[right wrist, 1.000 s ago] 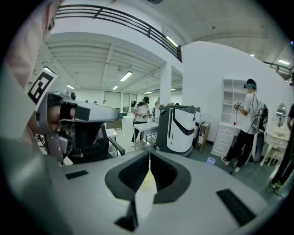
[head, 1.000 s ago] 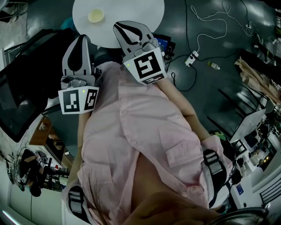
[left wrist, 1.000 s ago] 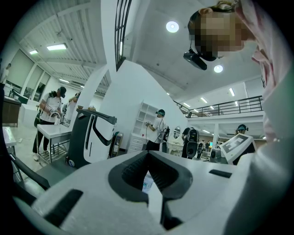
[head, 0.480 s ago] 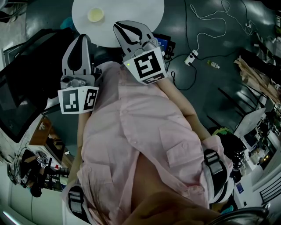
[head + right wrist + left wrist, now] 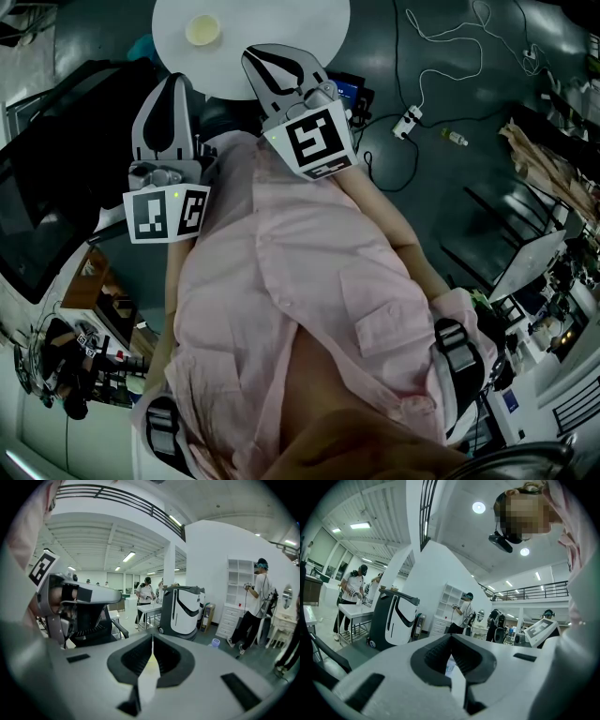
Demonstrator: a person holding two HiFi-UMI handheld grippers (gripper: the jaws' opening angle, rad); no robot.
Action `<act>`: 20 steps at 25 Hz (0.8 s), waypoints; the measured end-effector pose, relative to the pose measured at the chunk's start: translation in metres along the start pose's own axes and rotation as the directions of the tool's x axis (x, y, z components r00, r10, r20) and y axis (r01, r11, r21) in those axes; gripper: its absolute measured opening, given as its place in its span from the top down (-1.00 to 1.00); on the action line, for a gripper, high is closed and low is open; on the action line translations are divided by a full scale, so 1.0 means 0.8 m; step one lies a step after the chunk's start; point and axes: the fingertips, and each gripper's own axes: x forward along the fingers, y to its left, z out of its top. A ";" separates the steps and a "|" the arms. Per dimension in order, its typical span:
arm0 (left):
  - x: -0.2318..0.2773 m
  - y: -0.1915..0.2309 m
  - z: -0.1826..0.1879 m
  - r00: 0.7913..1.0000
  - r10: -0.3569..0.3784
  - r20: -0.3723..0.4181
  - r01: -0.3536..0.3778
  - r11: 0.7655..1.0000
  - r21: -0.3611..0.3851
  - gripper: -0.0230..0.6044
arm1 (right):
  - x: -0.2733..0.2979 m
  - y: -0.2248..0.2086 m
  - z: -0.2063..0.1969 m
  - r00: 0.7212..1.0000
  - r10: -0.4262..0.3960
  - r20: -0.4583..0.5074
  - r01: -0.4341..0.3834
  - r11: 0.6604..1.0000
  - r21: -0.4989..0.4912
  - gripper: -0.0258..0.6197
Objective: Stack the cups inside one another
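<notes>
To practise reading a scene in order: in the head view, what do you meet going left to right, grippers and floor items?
left gripper → right gripper → white plug adapter → small bottle

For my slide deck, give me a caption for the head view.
Left gripper and right gripper, both shut, held before a round white table bearing a pale yellow cup.

Left tongs (image 5: 175,84), right tongs (image 5: 257,56) — both closed, held forward.
</notes>
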 end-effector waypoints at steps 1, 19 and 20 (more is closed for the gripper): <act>0.000 -0.001 -0.001 1.000 0.000 0.000 0.000 1.000 0.000 0.88 | -0.001 -0.001 -0.001 1.000 0.000 0.000 0.000 1.000 0.000 0.82; 0.002 -0.004 -0.004 1.000 0.004 -0.004 -0.004 1.000 0.004 0.88 | -0.002 -0.001 -0.004 1.000 0.010 0.000 -0.010 1.000 -0.002 0.82; 0.002 -0.005 -0.004 1.000 0.004 -0.004 -0.004 1.000 0.005 0.88 | -0.002 -0.001 -0.004 1.000 0.010 0.000 -0.010 1.000 -0.002 0.82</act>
